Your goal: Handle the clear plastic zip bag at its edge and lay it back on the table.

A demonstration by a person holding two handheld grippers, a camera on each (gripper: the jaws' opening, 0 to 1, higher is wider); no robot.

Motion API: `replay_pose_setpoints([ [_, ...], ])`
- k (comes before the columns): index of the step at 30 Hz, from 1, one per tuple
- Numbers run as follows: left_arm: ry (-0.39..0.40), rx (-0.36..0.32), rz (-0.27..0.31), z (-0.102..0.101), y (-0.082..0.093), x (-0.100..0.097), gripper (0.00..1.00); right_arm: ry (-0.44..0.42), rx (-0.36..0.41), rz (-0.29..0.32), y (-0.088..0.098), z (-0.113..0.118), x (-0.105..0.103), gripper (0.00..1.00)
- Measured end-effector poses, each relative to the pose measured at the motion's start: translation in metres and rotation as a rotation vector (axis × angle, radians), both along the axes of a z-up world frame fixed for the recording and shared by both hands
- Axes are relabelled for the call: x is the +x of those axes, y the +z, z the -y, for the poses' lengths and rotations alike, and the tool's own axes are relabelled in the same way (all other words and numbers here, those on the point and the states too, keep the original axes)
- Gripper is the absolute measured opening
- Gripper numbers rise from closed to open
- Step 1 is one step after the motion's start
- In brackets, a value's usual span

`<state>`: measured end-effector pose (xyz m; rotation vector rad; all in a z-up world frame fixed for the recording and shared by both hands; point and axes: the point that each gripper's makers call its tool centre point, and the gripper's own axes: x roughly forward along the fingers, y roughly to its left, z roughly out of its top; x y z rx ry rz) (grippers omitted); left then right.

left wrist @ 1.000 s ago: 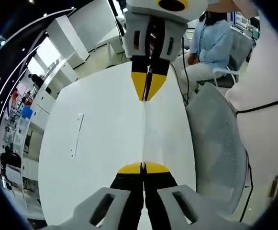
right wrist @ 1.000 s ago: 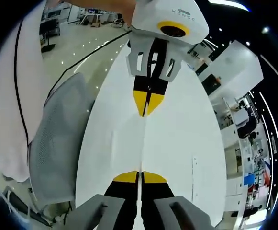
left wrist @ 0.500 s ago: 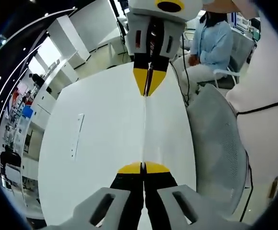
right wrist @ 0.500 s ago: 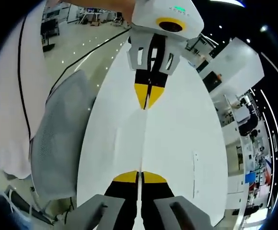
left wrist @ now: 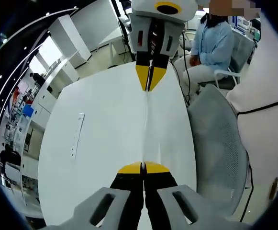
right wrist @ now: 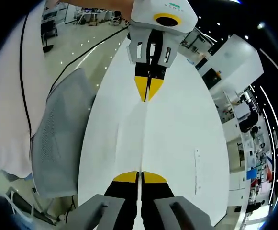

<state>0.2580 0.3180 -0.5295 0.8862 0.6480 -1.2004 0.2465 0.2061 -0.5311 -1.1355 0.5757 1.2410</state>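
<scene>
The left gripper [left wrist: 143,168] has black jaws with yellow tips, and a pale grey body with two dark slots below them; the right gripper [right wrist: 139,177] is built the same, black jaws ending in yellow tips above a grey slotted body; beside the jaws, the person wears a white garment [left wrist: 265,134] with a thin black cable [left wrist: 263,107] across it.
</scene>
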Motion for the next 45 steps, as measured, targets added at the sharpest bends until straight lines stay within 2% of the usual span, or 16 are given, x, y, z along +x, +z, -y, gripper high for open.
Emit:
replay_pose_setpoints([
  [9, 0.004, -0.003, 0.008, 0.0, 0.002, 0.0, 0.0, -0.007, 0.003, -0.002, 0.0, 0.002, 0.0, 0.0],
  [15, -0.006, -0.009, 0.061, 0.003, 0.006, 0.001, 0.0, -0.021, 0.007, -0.007, 0.0, 0.002, -0.003, 0.0],
  [21, -0.007, -0.014, 0.065, 0.0, 0.004, 0.0, 0.0, -0.028, 0.018, -0.023, -0.003, 0.001, -0.006, 0.0],
  [30, 0.001, -0.023, 0.078, -0.001, 0.007, -0.004, 0.0, -0.055, 0.043, -0.047, -0.001, -0.001, -0.005, 0.07],
  [45, 0.015, -0.028, 0.072, -0.007, 0.005, 0.001, 0.0, -0.067, 0.057, -0.046, 0.003, -0.001, -0.001, 0.13],
])
